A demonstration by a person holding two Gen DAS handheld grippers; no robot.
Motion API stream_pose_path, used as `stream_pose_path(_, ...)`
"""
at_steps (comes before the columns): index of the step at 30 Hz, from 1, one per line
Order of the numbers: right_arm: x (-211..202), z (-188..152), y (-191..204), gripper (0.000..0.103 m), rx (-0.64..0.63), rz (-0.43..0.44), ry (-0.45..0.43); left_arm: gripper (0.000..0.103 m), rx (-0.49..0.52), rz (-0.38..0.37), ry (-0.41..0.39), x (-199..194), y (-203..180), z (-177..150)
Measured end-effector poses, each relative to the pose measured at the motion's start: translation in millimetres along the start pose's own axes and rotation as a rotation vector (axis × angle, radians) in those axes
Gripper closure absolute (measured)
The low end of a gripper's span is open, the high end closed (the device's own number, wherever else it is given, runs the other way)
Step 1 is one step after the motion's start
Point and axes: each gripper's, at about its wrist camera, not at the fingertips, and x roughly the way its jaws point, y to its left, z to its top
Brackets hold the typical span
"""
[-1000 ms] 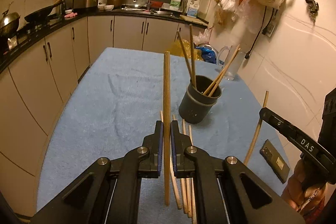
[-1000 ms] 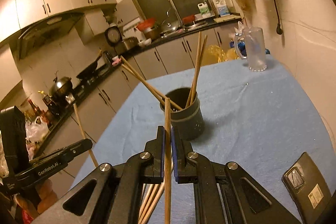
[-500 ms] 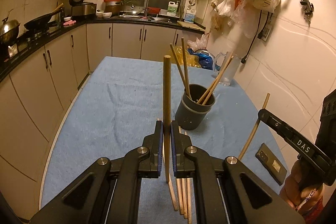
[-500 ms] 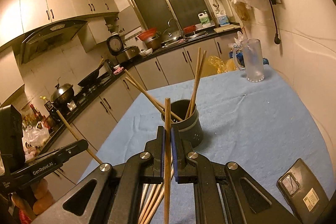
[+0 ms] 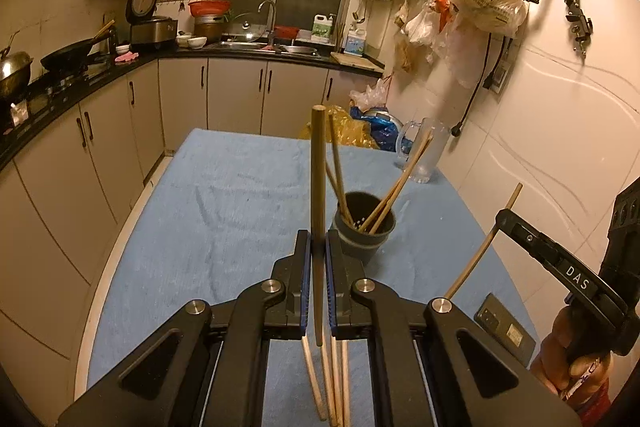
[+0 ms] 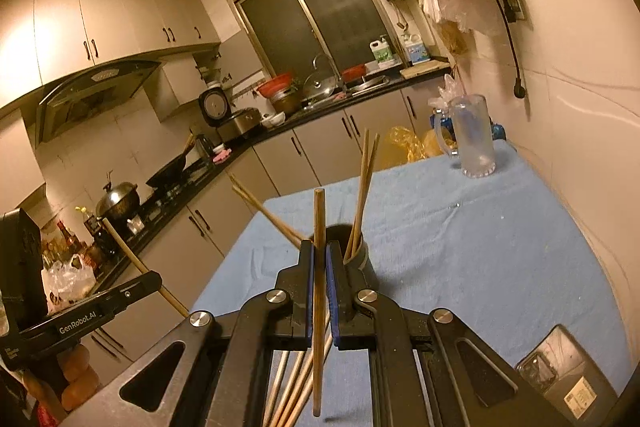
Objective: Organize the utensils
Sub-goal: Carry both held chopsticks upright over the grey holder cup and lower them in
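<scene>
Chopsticks are being held upright, one in the left gripper [image 5: 317, 259], one in the right gripper [image 6: 319, 267], above the tabletop [image 5: 224, 211]. Each should be lowered tip-first into the dark holder cup [image 5: 364, 227], avoiding the chopsticks already leaning inside it.

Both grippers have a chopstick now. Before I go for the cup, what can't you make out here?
- Loose chopsticks on the cloth: count unclear, both views, gripper bodies cover them.
- Cup: mostly hidden behind the right gripper, right wrist view.
- Phone: partly covered, left wrist view.
</scene>
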Motion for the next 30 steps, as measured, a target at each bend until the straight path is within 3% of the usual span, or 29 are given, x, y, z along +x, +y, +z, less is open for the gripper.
stream_pose_path(19, -2, 82, -13, 0.096, 0.097, -0.011, -0.152, 0.097, -0.002, -0.030, -0.077, 11, -30, 80)
stream_pose_path(30, 19, 107, -21, 0.096, 0.128, -0.063, -0.200, 0.097, -0.023, -0.033, -0.087, 39, -35, 107)
